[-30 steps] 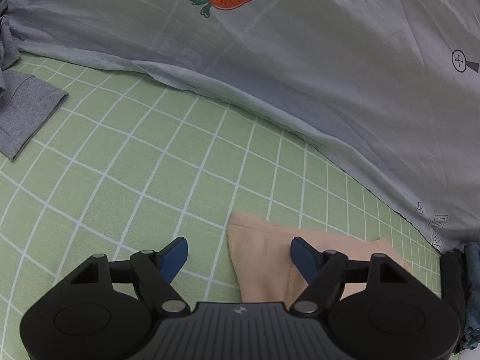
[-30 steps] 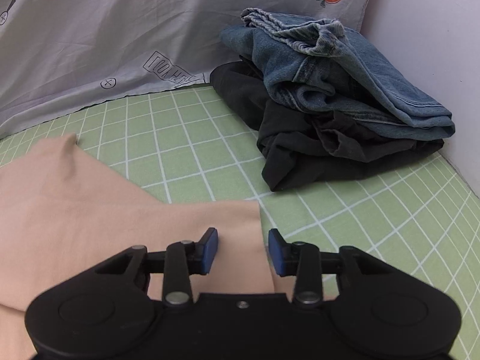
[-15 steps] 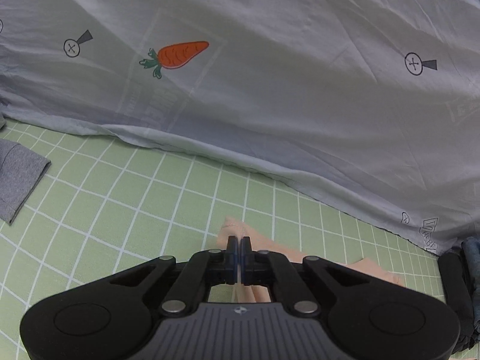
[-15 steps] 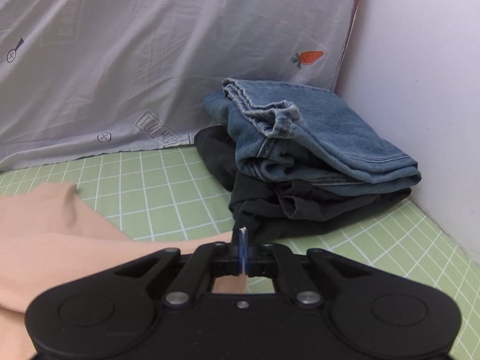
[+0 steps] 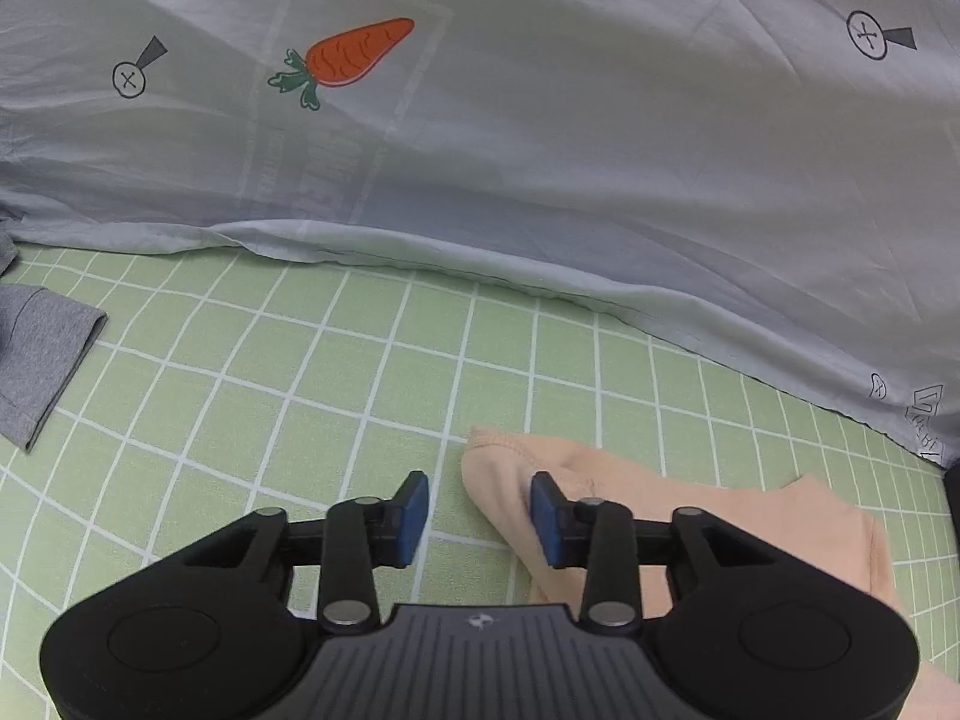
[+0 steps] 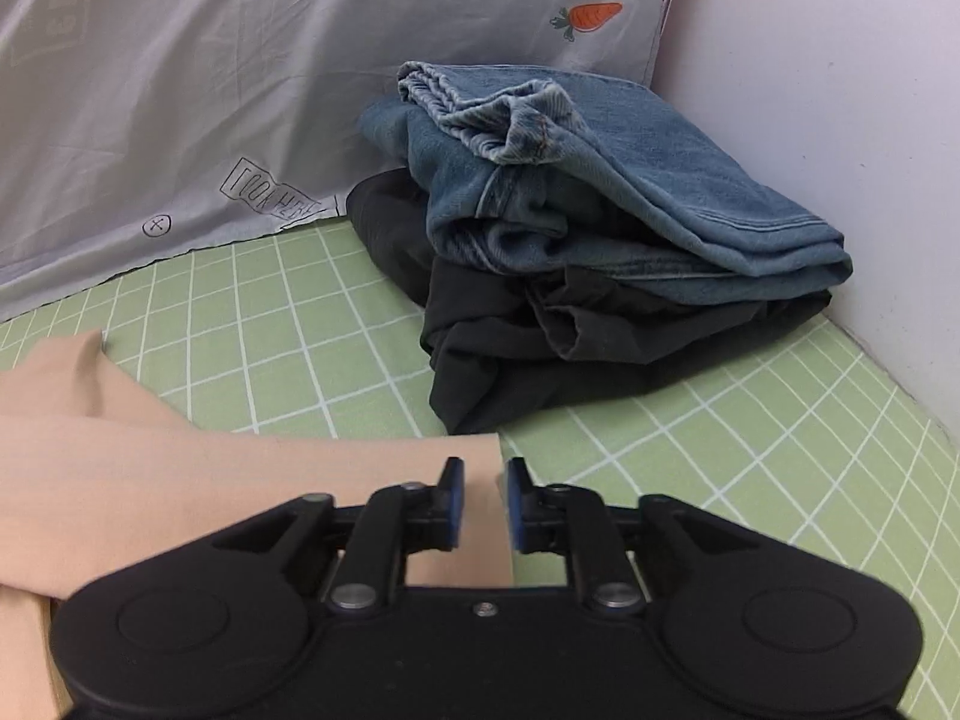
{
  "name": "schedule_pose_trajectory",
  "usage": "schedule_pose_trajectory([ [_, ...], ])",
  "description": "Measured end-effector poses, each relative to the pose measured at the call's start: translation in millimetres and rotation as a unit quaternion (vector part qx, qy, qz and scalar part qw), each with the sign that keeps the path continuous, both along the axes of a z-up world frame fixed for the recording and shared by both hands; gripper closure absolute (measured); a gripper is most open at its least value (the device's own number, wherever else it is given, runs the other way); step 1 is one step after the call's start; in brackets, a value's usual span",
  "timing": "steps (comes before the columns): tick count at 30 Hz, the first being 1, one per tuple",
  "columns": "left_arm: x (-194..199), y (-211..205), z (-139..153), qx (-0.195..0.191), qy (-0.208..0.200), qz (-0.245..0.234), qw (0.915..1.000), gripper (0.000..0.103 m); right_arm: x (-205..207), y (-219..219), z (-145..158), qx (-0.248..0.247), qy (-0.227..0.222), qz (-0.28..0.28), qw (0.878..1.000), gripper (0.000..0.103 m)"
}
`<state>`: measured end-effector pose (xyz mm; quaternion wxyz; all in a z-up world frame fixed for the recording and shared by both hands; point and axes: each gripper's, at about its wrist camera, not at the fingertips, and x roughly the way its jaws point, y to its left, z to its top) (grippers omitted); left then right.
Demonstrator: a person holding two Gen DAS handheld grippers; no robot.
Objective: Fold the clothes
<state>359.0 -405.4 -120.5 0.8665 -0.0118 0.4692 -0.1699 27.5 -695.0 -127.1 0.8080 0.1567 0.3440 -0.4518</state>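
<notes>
the left gripper (image 5: 480,510) has its jaws spread and opening, pads clear of cloth, with the near corner of the peach garment (image 5: 690,516) lying on the sheet between and under them; its right pad (image 5: 543,516) sits over the hemmed corner, the left pad over bare green grid sheet (image 5: 270,396). the right gripper (image 6: 483,501) is likewise parted and opening, the garment's (image 6: 180,480) other corner edge showing in the gap, not pinched. the garment lies flat on the sheet (image 6: 720,432), its long axis running across between the two grippers, one end at each. its near part is cut off behind both gripper bodies and the lower picture edges, so its full shape cannot be made out. past the left gripper open sheet runs up to a pale grey cover (image 5: 540,150) printed with a carrot (image 5: 348,57); a grey folded piece (image 5: 42,360) is cut by the left edge. past the right gripper a folded black garment (image 6: 540,348) with jeans (image 6: 600,180) stacked on top sits near the peach corner, against a white wall (image 6: 840,90); sheet lies free to the right.
</notes>
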Motion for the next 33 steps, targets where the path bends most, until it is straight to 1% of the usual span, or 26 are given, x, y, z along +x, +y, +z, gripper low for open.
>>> schedule_pose_trajectory([
  [1,-6,3,1,0.005,-0.007,-0.001,1.0000,0.034,-3,1,-1,0.001,-0.007,-0.006,1.000,0.038],
  [2,-13,5,3,0.010,-0.012,-0.003,0.9999,0.025,-6,1,-3,0.004,-0.013,-0.008,1.000,0.023],
  [3,-19,8,4,0.015,-0.017,-0.005,0.9997,0.024,-7,1,-5,0.010,-0.016,-0.007,1.000,0.020],
  [4,-26,11,6,0.020,-0.021,-0.006,0.9995,0.023,-7,-1,-7,0.019,-0.015,-0.006,1.000,0.020],
  [5,-32,12,6,0.027,-0.019,-0.009,0.9994,0.020,-7,-2,-10,0.027,-0.012,-0.004,1.000,0.020],
  [6,-38,15,6,0.031,-0.016,-0.010,0.9993,0.018,-6,-3,-12,0.032,-0.010,-0.002,0.999,0.020],
  [10,-68,24,6,0.046,-0.001,-0.019,0.9988,0.018,-1,-3,-17,0.047,-0.016,0.013,0.999,0.022],
  [11,-76,26,5,0.049,0.005,-0.022,0.9985,0.018,0,-3,-18,0.051,-0.017,0.015,0.998,0.034],
  [12,-84,28,5,0.051,0.010,-0.025,0.9984,0.018,2,-2,-19,0.051,-0.019,0.015,0.998,0.060],
  [13,-92,30,5,0.053,0.014,-0.027,0.9981,0.018,3,-1,-19,0.052,-0.020,0.015,0.998,0.066],
  [14,-103,32,5,0.056,0.019,-0.035,0.9976,0.018,4,1,-17,0.052,-0.019,0.016,0.998,0.086],
  [15,-113,33,5,0.061,0.022,-0.041,0.9971,0.018,5,3,-15,0.051,-0.018,0.017,0.998,0.099],
  [19,-148,37,7,0.070,0.030,-0.055,0.9956,0.018,4,25,1,-0.007,-0.011,0.050,0.999,0.100],
  [23,-178,40,15,0.064,0.030,-0.068,0.9952,0.018,-2,61,27,-0.050,-0.033,0.108,0.992,0.100],
  [26,-198,41,23,0.067,0.023,-0.078,0.9944,0.018,-6,100,49,-0.056,-0.067,0.174,0.981,0.100],
  [29,-219,44,30,0.063,0.019,-0.090,0.9937,0.018,-9,141,59,-0.028,-0.094,0.248,0.964,0.100],
  [31,-233,46,32,0.062,0.017,-0.098,0.9931,0.018,-10,173,56,-0.009,-0.084,0.308,0.947,0.100],
  [33,-245,48,32,0.064,0.016,-0.109,0.9919,0.018,-10,203,45,0.007,-0.051,0.357,0.933,0.100],
])
